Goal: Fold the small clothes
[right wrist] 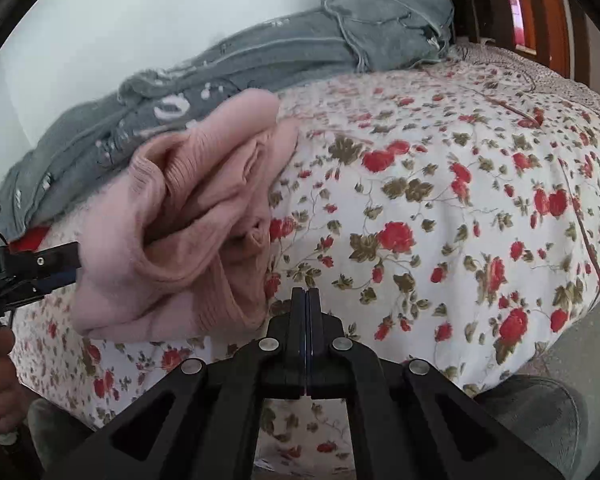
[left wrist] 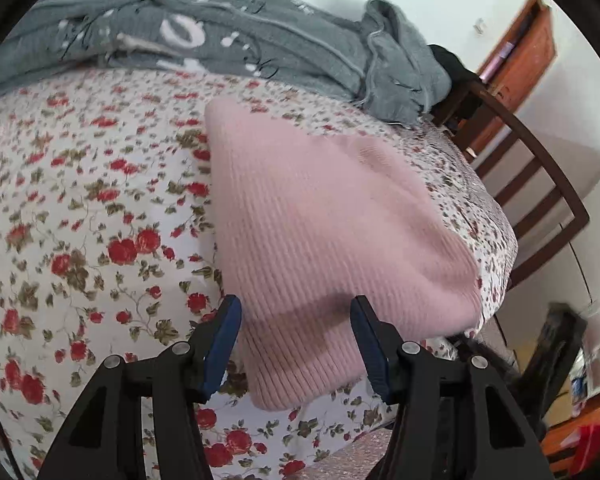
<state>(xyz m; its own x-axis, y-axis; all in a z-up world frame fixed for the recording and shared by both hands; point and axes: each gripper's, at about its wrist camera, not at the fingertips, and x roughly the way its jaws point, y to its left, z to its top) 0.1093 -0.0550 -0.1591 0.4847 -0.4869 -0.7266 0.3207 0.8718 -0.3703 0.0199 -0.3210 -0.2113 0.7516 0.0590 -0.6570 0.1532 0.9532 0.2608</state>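
Note:
A pink ribbed knit garment (left wrist: 320, 216) lies folded on the floral bed sheet (left wrist: 80, 200). My left gripper (left wrist: 296, 312) is open, its blue-padded jaws standing on either side of the garment's near edge, not closed on it. In the right wrist view the same pink garment (right wrist: 188, 232) shows as a bunched stack of folds at the left, with the left gripper (right wrist: 40, 268) beside it. My right gripper (right wrist: 307, 294) is shut and empty, just right of the garment's near corner, above the sheet (right wrist: 440, 200).
A grey knit sweater (left wrist: 228, 36) with white markings lies along the far side of the bed by the wall, and it shows in the right wrist view (right wrist: 300, 48). A dark wooden footboard (left wrist: 532, 184) stands at the bed's right end. A wooden door (left wrist: 524, 52) is beyond.

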